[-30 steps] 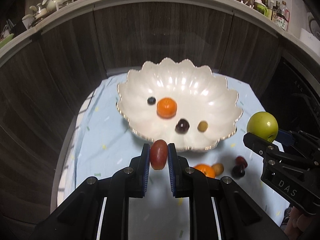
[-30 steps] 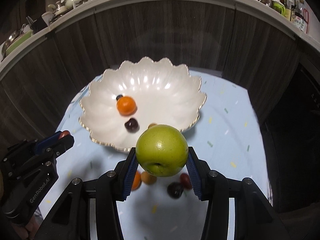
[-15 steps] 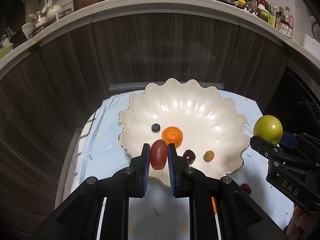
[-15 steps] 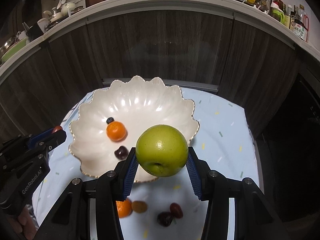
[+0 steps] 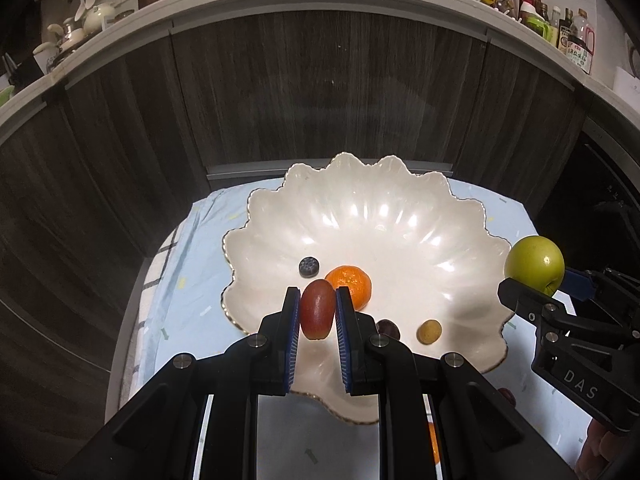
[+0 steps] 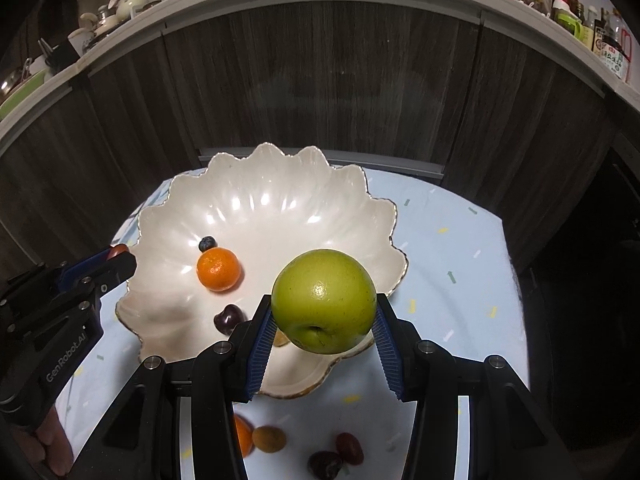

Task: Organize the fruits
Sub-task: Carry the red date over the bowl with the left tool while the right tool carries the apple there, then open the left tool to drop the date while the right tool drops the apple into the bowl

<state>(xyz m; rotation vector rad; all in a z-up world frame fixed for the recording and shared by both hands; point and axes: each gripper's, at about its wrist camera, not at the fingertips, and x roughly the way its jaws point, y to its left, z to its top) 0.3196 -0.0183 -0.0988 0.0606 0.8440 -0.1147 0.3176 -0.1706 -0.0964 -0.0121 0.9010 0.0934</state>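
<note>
Glossy pearly ceramic bowl [image 5: 400, 216], matt cloth [image 6: 452, 248], dark wood-grain cabinets [image 5: 320, 92].

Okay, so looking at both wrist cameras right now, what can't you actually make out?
- Small yellowish fruit in the bowl: right wrist view, mostly behind the green apple.
- Orange on the cloth: right wrist view, partly covered by the right gripper.
- Countertop bottles: labels too small to read.
- Red grape: its sides sit behind the left gripper pads.
</note>
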